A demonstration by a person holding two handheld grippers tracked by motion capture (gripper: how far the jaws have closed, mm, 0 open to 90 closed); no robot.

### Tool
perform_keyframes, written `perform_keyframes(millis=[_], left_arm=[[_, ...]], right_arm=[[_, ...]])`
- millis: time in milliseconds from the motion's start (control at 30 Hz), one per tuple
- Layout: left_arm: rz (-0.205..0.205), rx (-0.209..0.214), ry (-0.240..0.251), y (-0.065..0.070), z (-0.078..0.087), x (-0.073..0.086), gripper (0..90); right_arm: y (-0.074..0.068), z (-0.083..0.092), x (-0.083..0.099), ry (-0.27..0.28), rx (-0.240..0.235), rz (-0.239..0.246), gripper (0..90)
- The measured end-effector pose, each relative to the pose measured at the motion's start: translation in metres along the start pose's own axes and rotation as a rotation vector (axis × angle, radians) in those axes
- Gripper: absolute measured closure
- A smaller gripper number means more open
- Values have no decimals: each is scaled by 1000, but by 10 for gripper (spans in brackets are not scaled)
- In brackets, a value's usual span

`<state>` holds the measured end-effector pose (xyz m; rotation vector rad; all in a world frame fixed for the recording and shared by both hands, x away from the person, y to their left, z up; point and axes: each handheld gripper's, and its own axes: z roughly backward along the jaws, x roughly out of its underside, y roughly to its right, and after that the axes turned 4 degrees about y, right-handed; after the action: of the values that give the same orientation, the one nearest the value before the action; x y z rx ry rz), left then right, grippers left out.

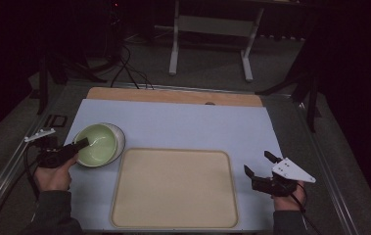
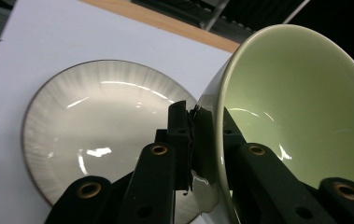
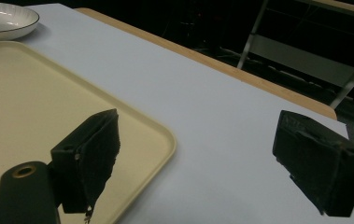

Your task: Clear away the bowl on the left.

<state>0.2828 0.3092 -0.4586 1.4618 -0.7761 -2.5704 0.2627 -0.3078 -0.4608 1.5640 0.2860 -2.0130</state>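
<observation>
A pale green bowl [image 1: 96, 145] is tilted over a white plate [image 1: 120, 137] at the left of the white mat. My left gripper [image 1: 81, 143] is shut on the bowl's near rim. In the left gripper view, one jaw is outside the wall and one inside the bowl [image 2: 296, 102], with the plate [image 2: 100, 121] lying below it. My right gripper [image 1: 256, 162] is open and holds nothing, just right of a beige tray [image 1: 173, 188]. In the right gripper view, its jaws [image 3: 198, 135] stand wide apart over the tray's corner [image 3: 34, 102] and the mat.
The white mat [image 1: 183, 122] covers the table, and a wooden strip [image 1: 173, 95] runs along its far edge. A white table frame [image 1: 212, 29] stands on the floor beyond. The plate [image 3: 2, 18] lies at the far left in the right gripper view.
</observation>
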Motion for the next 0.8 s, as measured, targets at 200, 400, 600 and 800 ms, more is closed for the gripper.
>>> perform_keyframes(millis=[200,400,600,800], left_arm=[[-14,20,3,8,1,-2,828],[-24,32,6,14,2,-3,828],[-37,43,10,20,2,-3,827],[-51,56,9,26,2,-3,827]], right_arm=[[0,0,0,2,2,-2,145],[0,0,0,0,1,0,145],[0,0,0,0,1,1,145],[0,0,0,0,0,1,146]])
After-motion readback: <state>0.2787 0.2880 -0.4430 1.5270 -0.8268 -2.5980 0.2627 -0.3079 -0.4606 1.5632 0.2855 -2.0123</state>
